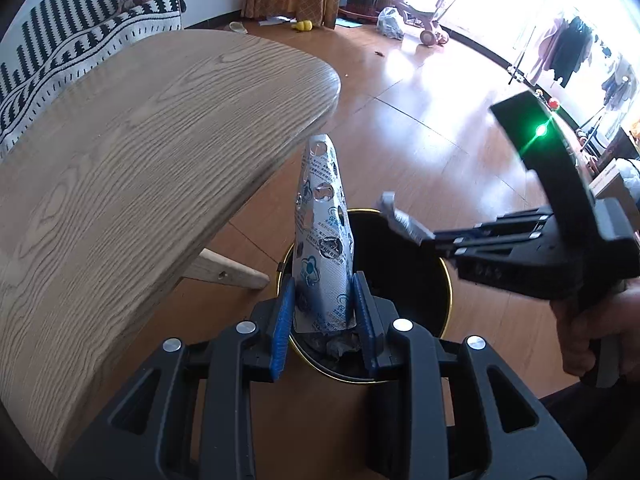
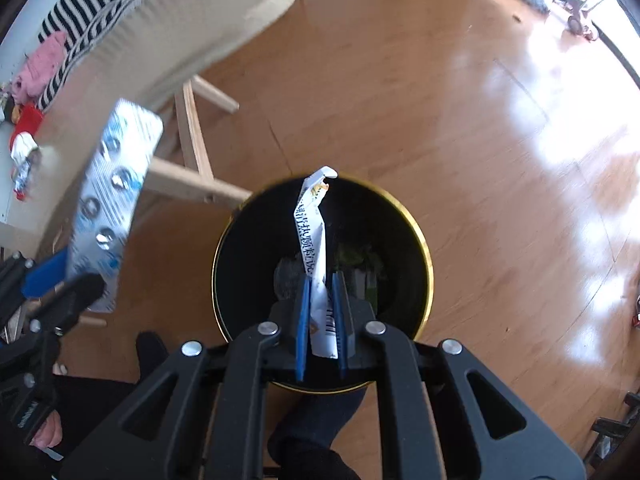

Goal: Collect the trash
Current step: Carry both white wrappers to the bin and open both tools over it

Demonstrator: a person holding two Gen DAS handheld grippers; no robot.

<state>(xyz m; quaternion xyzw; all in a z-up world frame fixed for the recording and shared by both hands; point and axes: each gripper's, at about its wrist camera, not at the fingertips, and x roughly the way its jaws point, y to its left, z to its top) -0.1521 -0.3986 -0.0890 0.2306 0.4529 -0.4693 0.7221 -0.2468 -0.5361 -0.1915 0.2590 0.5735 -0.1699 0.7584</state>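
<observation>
Drop step at hand — left gripper [image 1: 324, 312] clamped on blister pack [image 1: 324, 236], right gripper [image 2: 322, 316] pinching sachet [image 2: 316, 248], both poised over the black bin [image 2: 416, 216]. Next, probably: open jaws, release.

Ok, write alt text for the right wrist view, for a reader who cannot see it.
The right gripper pinches a narrow white printed sachet directly above an open black trash bin with a gold rim, on a wooden floor. At left, the left gripper holds a silver blister pack near a light wooden table.
</observation>
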